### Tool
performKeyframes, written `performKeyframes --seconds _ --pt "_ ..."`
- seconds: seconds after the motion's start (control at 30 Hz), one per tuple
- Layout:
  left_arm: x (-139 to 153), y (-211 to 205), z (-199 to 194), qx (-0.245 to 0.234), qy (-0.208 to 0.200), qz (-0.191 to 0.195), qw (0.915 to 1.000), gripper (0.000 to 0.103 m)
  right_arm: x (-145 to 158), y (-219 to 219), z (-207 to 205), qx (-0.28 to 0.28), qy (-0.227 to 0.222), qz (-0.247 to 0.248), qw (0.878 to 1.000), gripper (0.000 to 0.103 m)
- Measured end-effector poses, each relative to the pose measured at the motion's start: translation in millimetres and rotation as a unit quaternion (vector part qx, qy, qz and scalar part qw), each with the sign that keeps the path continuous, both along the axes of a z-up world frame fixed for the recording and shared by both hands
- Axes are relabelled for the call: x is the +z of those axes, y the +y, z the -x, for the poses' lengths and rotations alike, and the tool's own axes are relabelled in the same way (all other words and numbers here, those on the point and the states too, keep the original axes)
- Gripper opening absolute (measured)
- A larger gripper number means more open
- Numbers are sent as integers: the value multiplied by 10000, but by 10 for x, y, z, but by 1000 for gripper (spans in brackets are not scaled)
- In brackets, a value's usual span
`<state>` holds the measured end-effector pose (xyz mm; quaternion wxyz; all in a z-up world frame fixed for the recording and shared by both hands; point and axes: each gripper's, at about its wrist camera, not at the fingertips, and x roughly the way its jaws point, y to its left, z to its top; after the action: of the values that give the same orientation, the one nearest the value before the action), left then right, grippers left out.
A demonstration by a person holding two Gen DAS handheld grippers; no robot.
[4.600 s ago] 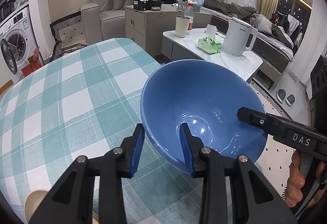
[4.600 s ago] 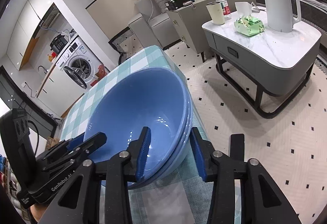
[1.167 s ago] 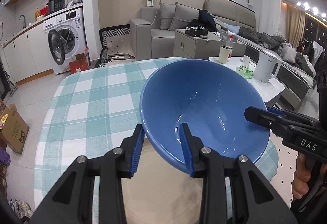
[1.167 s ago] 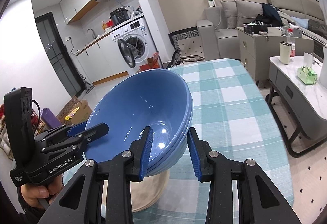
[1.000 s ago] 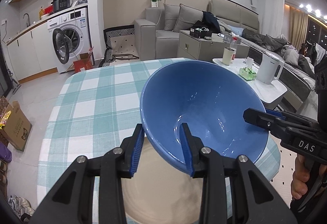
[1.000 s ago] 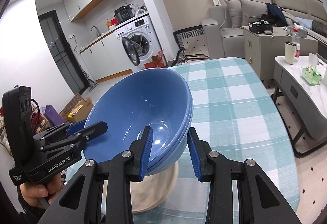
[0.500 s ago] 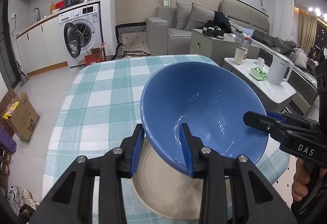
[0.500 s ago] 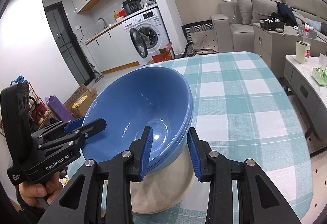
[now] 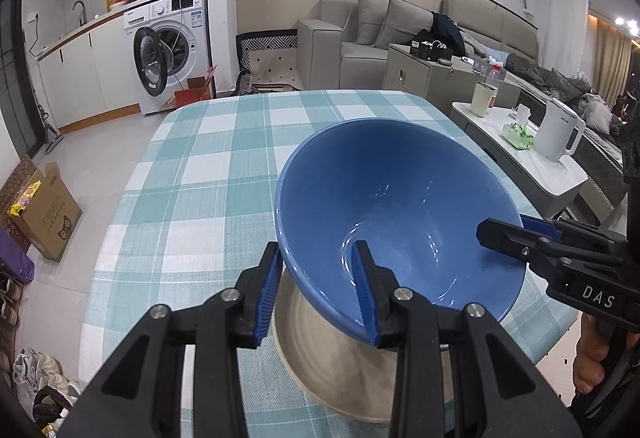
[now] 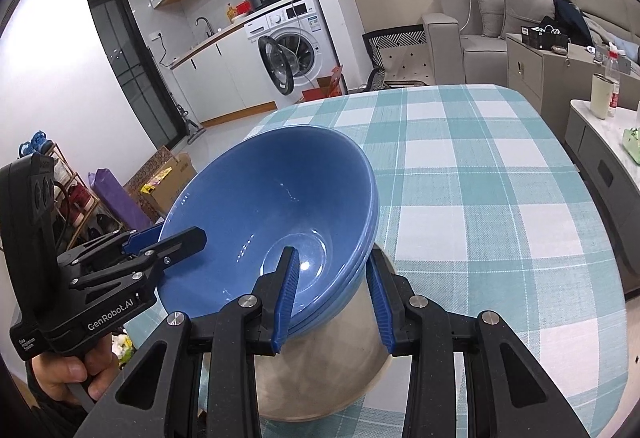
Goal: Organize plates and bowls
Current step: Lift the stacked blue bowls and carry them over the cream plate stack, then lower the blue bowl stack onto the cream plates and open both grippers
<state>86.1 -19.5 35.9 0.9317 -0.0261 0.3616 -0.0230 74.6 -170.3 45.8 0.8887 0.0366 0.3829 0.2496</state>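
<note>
glossy blue bowls (image 10: pixel 276 206) nested, tilted, above beige plate (image 10: pixel 320 370)

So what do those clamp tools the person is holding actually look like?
Each hand-held gripper is a black plastic frame with silver screws and two blue ribbed pads. The left reads "GenRobot.AI" in white on its side; the right reads "DAS". A black boxy block sits behind each. No cables or sleeves show.

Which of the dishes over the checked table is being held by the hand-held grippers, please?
The blue bowl stack, gripped at opposite rims by the left hand-held gripper and the right hand-held gripper. The beige plate lies ungripped on the tablecloth underneath.
</note>
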Motion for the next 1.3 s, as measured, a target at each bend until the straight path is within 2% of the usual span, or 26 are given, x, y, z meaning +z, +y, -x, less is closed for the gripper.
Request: performKeyframes --seconds 0.17,0.6,0.87,1.03,1.13,1.17,1.23,1.3 --pt "-69 20 -21 9 96 21 10000 34 -67 29 -23 15 72 40 10000 35" --pt "-107 31 -81 5 30 -11 10000 35 -85 27 -66 0 79 -22 10000 38" --pt "-122 82 -127 -83 33 166 9998 40 -96 45 -78 38 82 -43 10000 46" --pt "-120 88 -118 -143 -10 202 9997 43 -102 87 -56 85 14 111 9999 51" --pt "-104 95 -100 -196 -46 235 9995 52 -89 84 -46 115 -27 120 9999 52" --pt "-92 100 -87 -203 -78 247 9995 59 -81 82 -43 118 -52 132 9998 55" --pt "-66 116 -66 -195 -145 242 9994 61 -48 68 -18 117 -167 165 9997 62" --pt "-40 136 -47 -176 -199 218 9994 66 -5 50 14 136 -306 206 9992 74"
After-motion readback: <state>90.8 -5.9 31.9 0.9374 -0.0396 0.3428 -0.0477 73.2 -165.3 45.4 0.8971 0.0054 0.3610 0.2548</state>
